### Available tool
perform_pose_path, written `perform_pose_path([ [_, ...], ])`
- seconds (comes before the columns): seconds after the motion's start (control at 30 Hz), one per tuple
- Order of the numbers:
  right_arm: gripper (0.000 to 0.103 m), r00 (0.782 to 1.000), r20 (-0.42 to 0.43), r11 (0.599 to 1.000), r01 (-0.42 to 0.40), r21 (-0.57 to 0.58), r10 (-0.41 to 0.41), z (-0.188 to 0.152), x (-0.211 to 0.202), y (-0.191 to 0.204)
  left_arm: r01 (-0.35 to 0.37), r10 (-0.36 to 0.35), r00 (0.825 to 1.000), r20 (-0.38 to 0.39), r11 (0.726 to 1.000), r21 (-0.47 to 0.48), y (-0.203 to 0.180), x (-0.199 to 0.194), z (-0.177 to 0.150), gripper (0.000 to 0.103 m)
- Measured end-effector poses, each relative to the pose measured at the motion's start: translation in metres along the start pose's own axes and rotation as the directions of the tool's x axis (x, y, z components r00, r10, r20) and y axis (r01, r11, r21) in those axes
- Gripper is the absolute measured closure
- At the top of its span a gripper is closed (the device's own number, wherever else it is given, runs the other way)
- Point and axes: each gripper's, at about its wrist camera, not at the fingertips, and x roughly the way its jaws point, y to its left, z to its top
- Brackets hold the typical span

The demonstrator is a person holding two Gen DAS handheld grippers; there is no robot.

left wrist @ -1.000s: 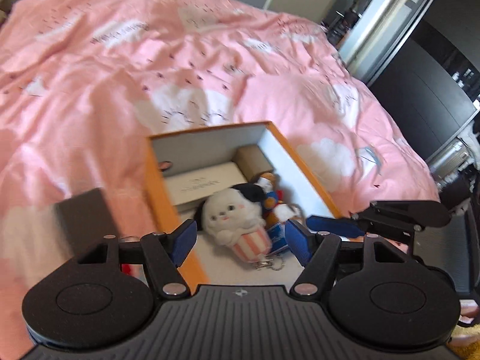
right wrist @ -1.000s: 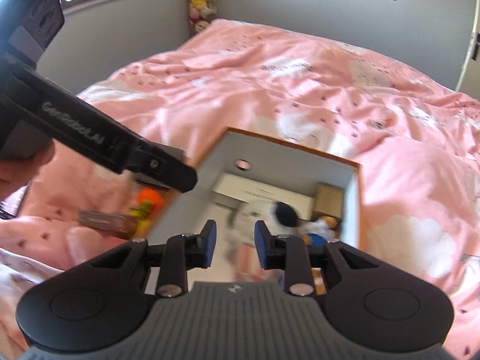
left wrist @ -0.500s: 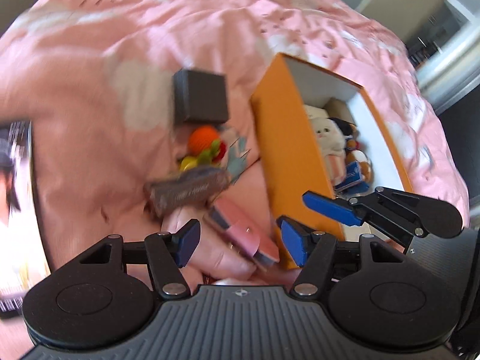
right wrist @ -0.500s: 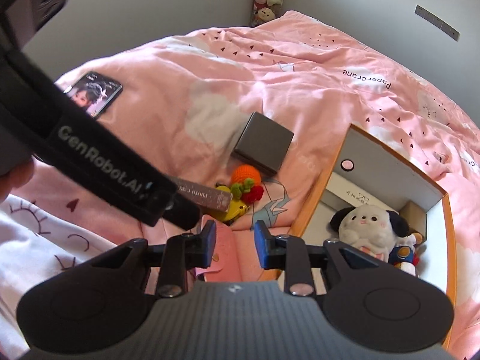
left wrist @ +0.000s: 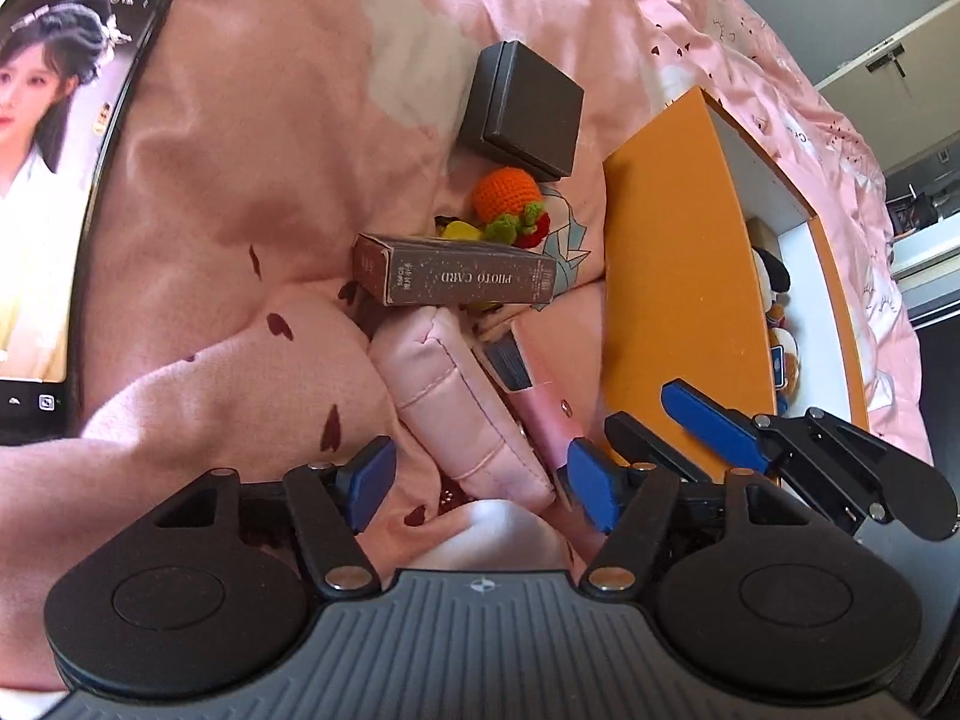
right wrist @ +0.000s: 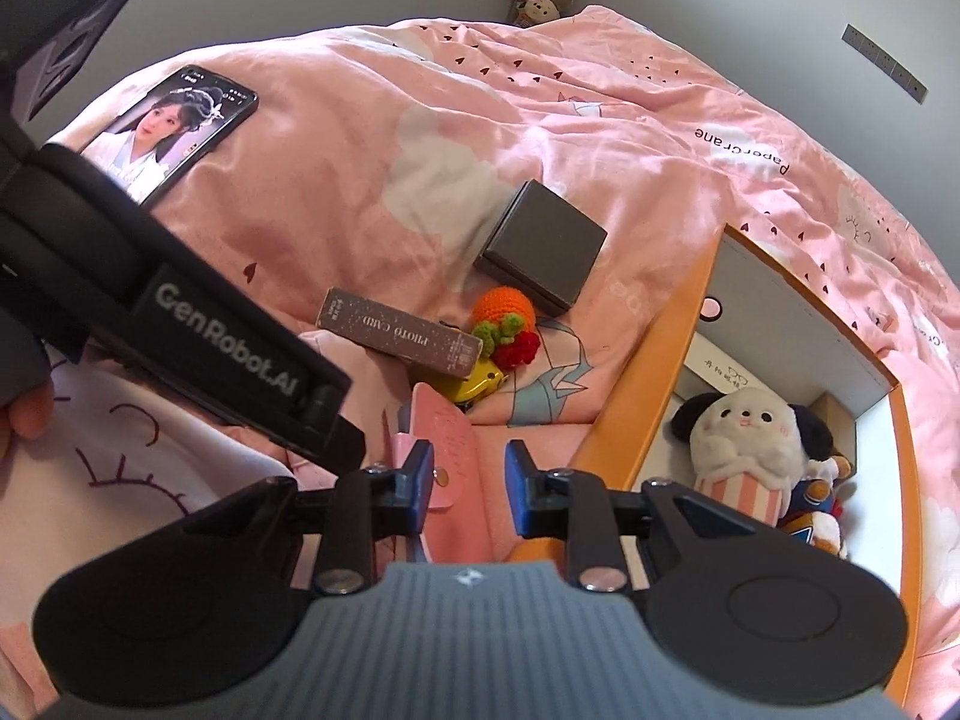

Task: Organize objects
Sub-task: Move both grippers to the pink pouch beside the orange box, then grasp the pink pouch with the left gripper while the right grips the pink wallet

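Note:
A pink snap wallet (left wrist: 543, 414) lies on the pink quilt beside the orange box (left wrist: 672, 276). My left gripper (left wrist: 480, 477) hangs low over it; its jaws are opening and straddle a stitched quilt fold and the wallet's near end without touching. My right gripper (right wrist: 469, 477) points down at the same wallet (right wrist: 456, 450). Its jaws are closing and stand narrow, and the wallet shows in the gap with no pad pressed on it. A brown photo card box (left wrist: 456, 279), a crochet orange (left wrist: 507, 195) and a dark grey square box (left wrist: 522, 111) lie just beyond.
The orange box's wall (right wrist: 648, 390) rises right of the pile; a plush toy (right wrist: 744, 444) and small items sit inside. A phone (right wrist: 174, 126) lies at far left. The left gripper's black housing (right wrist: 228, 348) crosses the right wrist view.
Both views have swung from the open box to the pile left of it and dropped closer to the quilt. The left view has rolled. The wallet now lies under both grippers.

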Motion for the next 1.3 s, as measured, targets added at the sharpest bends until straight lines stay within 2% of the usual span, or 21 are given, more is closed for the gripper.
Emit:
perform_pose_path([
  [0.13,0.077,1.0,-0.009,0.999,0.017,-0.03,-0.017,0.0,0.003,0.003,0.003,-0.003,1.0,0.006,0.998,-0.055,0.006,0.012,0.0,0.025],
  [0.3,0.077,0.999,-0.012,0.997,0.043,-0.062,-0.044,0.0,0.008,0.007,-0.013,0.014,1.0,0.014,0.999,-0.052,0.004,0.025,-0.001,0.027],
  [0.4,0.076,0.999,-0.014,0.996,0.051,-0.077,-0.052,0.001,0.01,0.008,-0.027,0.029,0.999,0.028,0.997,-0.07,0.005,0.029,0.001,0.039],
  [0.57,0.076,0.999,-0.03,0.997,0.014,-0.076,-0.016,0.003,0.013,0.008,-0.032,0.032,0.998,0.056,0.999,-0.003,0.001,0.026,0.0,0.052],
  [0.67,0.072,0.999,-0.052,0.996,0.002,-0.091,-0.007,0.004,0.015,0.011,-0.031,0.027,0.997,0.069,0.998,0.055,-0.002,0.021,0.001,0.059],
  [0.8,0.066,0.998,-0.06,0.997,-0.038,-0.06,0.034,0.006,0.015,0.009,-0.033,0.024,0.997,0.067,0.989,0.142,-0.006,0.015,0.0,0.062],
  [0.97,0.065,0.996,-0.079,0.997,-0.054,-0.057,0.05,0.007,0.016,0.011,-0.059,0.042,0.997,0.072,0.966,0.253,-0.016,0.011,-0.002,0.063],
  [1.03,0.069,0.996,-0.082,0.995,-0.048,-0.086,0.041,0.008,0.017,0.016,-0.048,0.031,0.997,0.072,0.966,0.253,-0.015,0.011,-0.002,0.063],
  [1.1,0.079,0.993,-0.087,0.989,-0.089,-0.117,0.079,0.01,0.015,0.022,-0.029,0.013,0.998,0.067,0.969,0.245,-0.012,0.01,0.0,0.063],
  [1.13,0.079,0.992,-0.091,0.987,-0.096,-0.129,0.085,0.012,0.015,0.026,-0.023,0.006,0.998,0.069,0.969,0.248,-0.011,0.009,0.0,0.063],
  [1.3,0.079,0.988,-0.152,0.986,-0.032,-0.165,0.007,0.013,0.029,0.028,0.047,-0.066,0.995,0.077,0.974,0.221,-0.003,0.008,0.002,0.062],
])
